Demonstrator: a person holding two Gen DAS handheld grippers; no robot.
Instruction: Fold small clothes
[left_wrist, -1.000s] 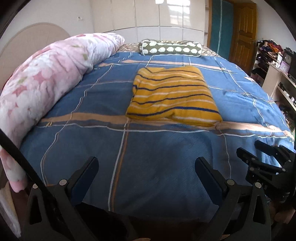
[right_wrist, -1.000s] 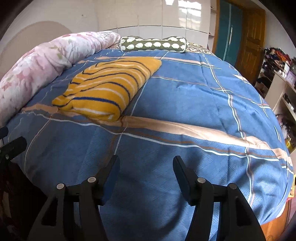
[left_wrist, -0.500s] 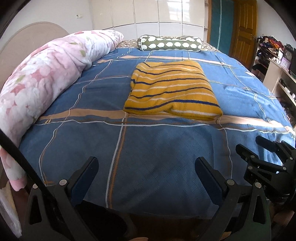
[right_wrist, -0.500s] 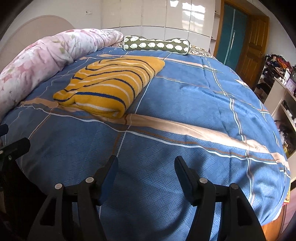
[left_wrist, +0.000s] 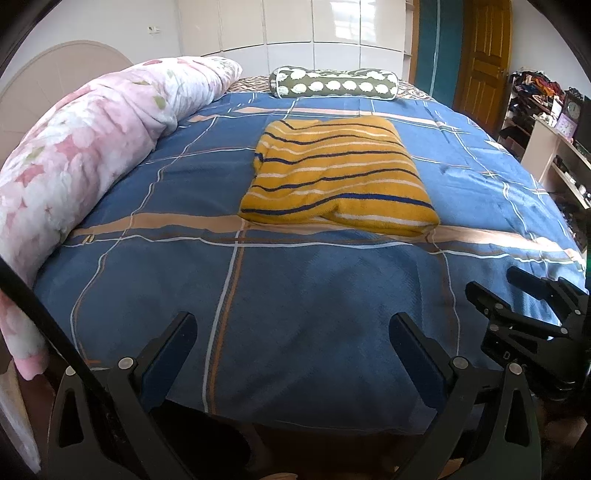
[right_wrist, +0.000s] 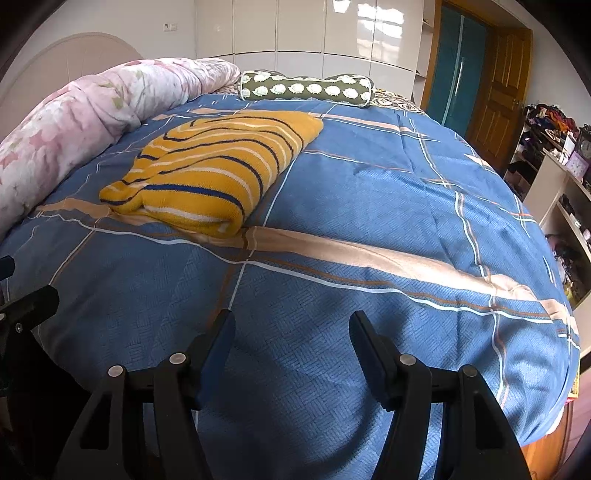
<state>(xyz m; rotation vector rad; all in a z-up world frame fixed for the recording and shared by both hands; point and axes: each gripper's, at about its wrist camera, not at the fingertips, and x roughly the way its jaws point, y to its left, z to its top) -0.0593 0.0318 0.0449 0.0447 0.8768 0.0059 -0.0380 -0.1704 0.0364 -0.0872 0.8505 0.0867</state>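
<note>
A yellow sweater with dark blue and white stripes lies folded flat in the middle of the blue bed cover. It also shows at the upper left of the right wrist view. My left gripper is open and empty, low over the bed's near edge, well short of the sweater. My right gripper is open and empty, over the near edge to the right of the sweater. The right gripper also shows at the right edge of the left wrist view.
A rolled pink floral quilt runs along the bed's left side. A green bolster pillow lies at the far end. Cluttered shelves and a wooden door stand to the right.
Both grippers have drawn back and tilted a little, so the sweater sits lower and slightly farther in both views. The sweater itself has not moved. Both jaws stay open.
</note>
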